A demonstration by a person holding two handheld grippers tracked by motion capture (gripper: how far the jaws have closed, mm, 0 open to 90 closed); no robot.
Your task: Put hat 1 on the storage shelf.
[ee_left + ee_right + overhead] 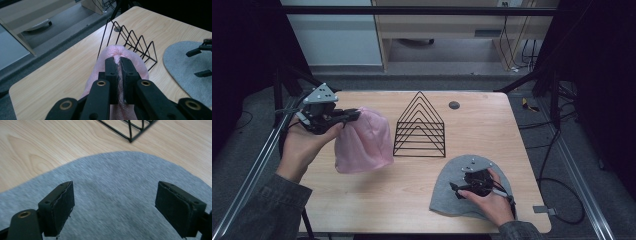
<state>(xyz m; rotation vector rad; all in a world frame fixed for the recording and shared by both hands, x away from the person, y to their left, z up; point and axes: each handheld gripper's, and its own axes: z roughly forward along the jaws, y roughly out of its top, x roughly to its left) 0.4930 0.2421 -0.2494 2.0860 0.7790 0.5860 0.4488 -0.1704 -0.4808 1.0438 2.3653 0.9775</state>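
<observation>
Pink knit beanie (363,141) hanging above table's left side, crown pinched in closed left gripper (352,115), black wire rack (420,127) just beside it, right gripper (457,190) wide open over flat grey beanie (447,187), wooden table (382,200).

Your left gripper (346,116) is black and grips a pale pink knitted beanie (364,142). Your right gripper (457,190), also black, sits over a plain grey beanie (447,192). The wire rack (420,127) is black, on a light wood-grain table (482,130).
</observation>
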